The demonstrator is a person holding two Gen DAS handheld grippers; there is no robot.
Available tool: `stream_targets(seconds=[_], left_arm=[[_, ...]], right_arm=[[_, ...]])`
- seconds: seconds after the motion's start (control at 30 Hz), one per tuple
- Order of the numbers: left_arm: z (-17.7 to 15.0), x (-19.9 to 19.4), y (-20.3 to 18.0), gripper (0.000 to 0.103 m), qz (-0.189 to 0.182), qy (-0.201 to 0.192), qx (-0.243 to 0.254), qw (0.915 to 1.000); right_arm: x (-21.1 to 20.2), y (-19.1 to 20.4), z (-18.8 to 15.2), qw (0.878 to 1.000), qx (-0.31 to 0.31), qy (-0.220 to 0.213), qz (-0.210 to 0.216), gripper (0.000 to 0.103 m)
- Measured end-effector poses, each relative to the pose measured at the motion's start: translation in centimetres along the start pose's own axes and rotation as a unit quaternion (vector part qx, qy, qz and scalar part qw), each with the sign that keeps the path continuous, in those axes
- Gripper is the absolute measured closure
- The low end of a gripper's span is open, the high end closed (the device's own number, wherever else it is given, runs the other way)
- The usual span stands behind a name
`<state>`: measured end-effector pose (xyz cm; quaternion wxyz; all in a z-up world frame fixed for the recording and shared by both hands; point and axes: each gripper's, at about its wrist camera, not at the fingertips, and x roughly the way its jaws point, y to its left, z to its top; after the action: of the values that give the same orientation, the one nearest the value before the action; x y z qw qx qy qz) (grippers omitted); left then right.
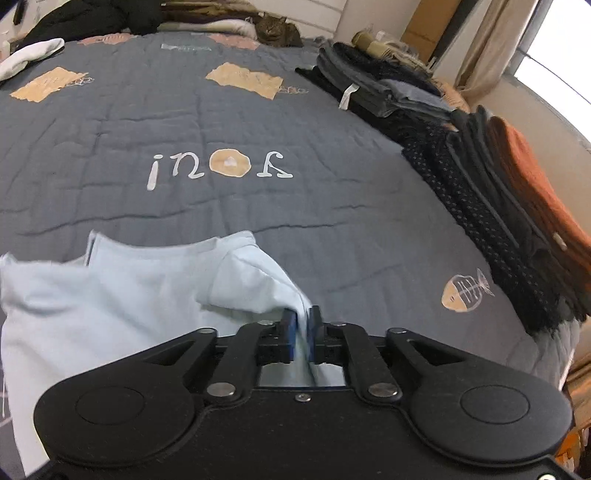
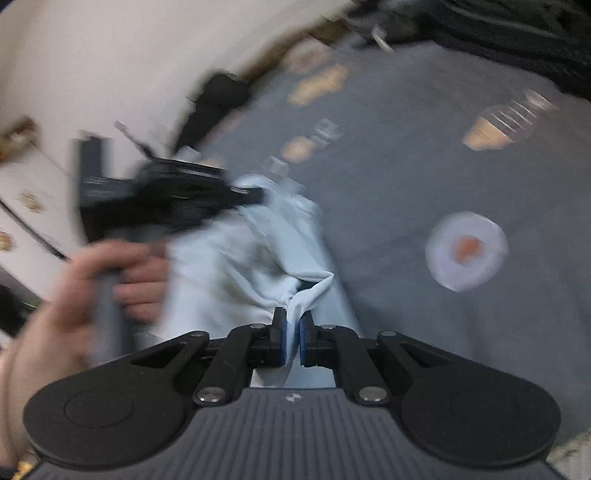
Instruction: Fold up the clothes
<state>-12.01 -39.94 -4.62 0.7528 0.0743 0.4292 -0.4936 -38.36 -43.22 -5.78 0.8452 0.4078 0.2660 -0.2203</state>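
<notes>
A light blue garment [image 1: 122, 295] lies crumpled on the grey quilt [image 1: 258, 206], near its front edge. My left gripper [image 1: 303, 323] has a raised fold of the garment filling the narrow gap between its blue pads, and the fold is pulled up towards the jaws. The right wrist view is blurred. There my right gripper [image 2: 292, 325] is shut on another pinched corner of the light blue garment [image 2: 236, 266]. The left gripper [image 2: 255, 194] shows as a dark smear at the cloth's far edge, and a hand [image 2: 122, 273] holds its handle.
Stacks of folded dark clothes [image 1: 461, 177] line the quilt's right edge, topped by a rust-orange piece [image 1: 532, 184]. A cat [image 1: 275, 31] lies at the head of the bed. A white garment [image 1: 29, 55] and black clothes [image 1: 85, 18] lie at the far left.
</notes>
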Motion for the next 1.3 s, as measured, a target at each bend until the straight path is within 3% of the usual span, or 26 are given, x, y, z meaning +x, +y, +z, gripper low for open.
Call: stream_targets(seconds=[0.07, 0.1, 0.17, 0.37, 0.57, 0.67, 0.83, 1.03, 1.1, 1.2, 1.3], left_arm=[[-1.2, -3.0, 1.0, 0.054, 0.016, -0.025, 0.014, 0.9995], [-1.7, -4.6, 1.5, 0.052, 0.026, -0.039, 0.025, 0.9986], [-3.0, -7.8, 2.1, 0.052, 0.062, -0.067, 0.057, 0.9941], [-9.3, -13.7, 2.3, 0.052, 0.158, -0.074, 0.132, 0.9757], [-15.3, -14.2, 0.3, 0.052, 0.183, -0.041, 0.193, 0.9629], [-17.7, -14.5, -0.2, 0.052, 0.192, -0.045, 0.219, 0.9557], [-19.8, -13.0, -1.4, 0.052, 0.240, -0.050, 0.318, 0.9160], [-21.3, -11.3, -3.2, 0.052, 0.264, -0.053, 0.417, 0.8679], [-21.7, -11.1, -3.3, 0.052, 0.260, -0.047, 0.424, 0.8662], [-21.8, -11.2, -2.8, 0.052, 0.248, -0.040, 0.414, 0.8748], [-22.3, -10.6, -2.4, 0.051, 0.261, -0.039, 0.425, 0.8661]], right_arm=[[0.7, 0.0, 0.0, 1.000, -0.009, 0.008, -0.006, 0.096], [0.9, 0.2, 0.0, 1.000, -0.010, 0.007, -0.003, 0.096], [0.8, 0.4, -0.1, 1.000, -0.013, 0.001, 0.004, 0.095], [0.6, 0.9, -0.3, 1.000, -0.017, -0.007, 0.006, 0.095], [0.3, 0.8, -0.4, 1.000, 0.002, -0.012, 0.014, 0.094], [0.3, 1.0, -0.5, 1.000, 0.001, -0.011, 0.015, 0.093], [0.7, 1.2, -0.9, 1.000, 0.000, -0.002, 0.009, 0.083], [0.8, 1.1, -0.9, 0.999, 0.023, -0.011, 0.032, 0.082], [0.8, 1.0, -0.8, 0.999, 0.033, -0.014, 0.040, 0.082], [0.9, 0.8, -0.6, 0.998, 0.043, -0.016, 0.046, 0.082], [1.0, 0.9, -0.6, 0.998, 0.040, -0.011, 0.046, 0.082]])
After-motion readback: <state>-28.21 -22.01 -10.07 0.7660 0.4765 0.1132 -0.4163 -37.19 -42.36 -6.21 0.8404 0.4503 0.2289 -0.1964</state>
